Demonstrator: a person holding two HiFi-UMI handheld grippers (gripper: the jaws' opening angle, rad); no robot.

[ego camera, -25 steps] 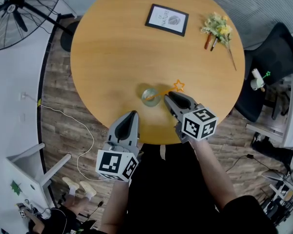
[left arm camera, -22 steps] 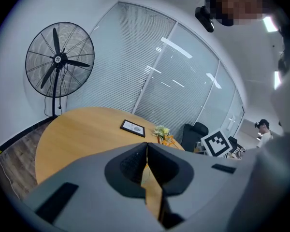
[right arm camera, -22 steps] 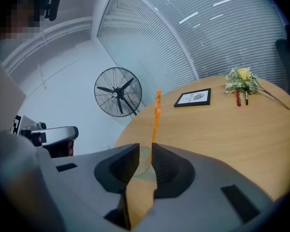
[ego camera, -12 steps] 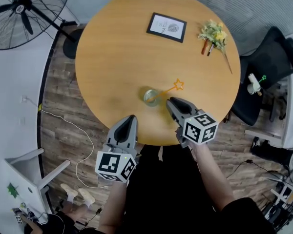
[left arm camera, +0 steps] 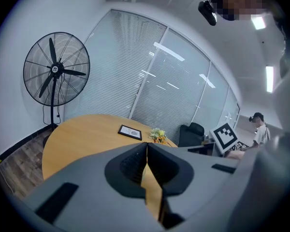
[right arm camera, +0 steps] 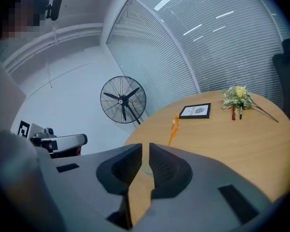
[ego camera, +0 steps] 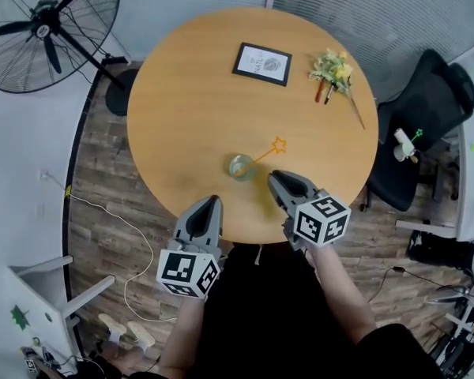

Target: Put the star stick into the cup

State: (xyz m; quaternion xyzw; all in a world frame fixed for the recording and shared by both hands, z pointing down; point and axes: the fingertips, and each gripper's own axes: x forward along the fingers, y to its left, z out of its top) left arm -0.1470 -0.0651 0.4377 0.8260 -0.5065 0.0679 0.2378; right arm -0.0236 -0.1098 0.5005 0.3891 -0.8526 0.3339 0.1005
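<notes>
A clear glass cup (ego camera: 241, 166) stands on the round wooden table (ego camera: 189, 93) near its front edge. The orange star stick (ego camera: 262, 155) stands in the cup and leans right, its star (ego camera: 278, 144) up over the table. My right gripper (ego camera: 276, 178) is just right of and nearer than the cup, clear of both; its jaws stand a narrow gap apart with nothing between. In the right gripper view the star stick (right arm camera: 174, 124) rises beyond those jaws (right arm camera: 145, 146). My left gripper (ego camera: 212, 202) hangs at the table's front edge, shut and empty (left arm camera: 147, 145).
A framed picture (ego camera: 261, 62) and a flower bunch with pens (ego camera: 333, 73) lie at the table's far side. A standing fan (ego camera: 43, 30) is off to the far left, a black office chair (ego camera: 423, 117) to the right.
My right gripper has drawn back from the cup toward the table's front edge. The star stick stays leaning in the cup. The left gripper has hardly moved.
</notes>
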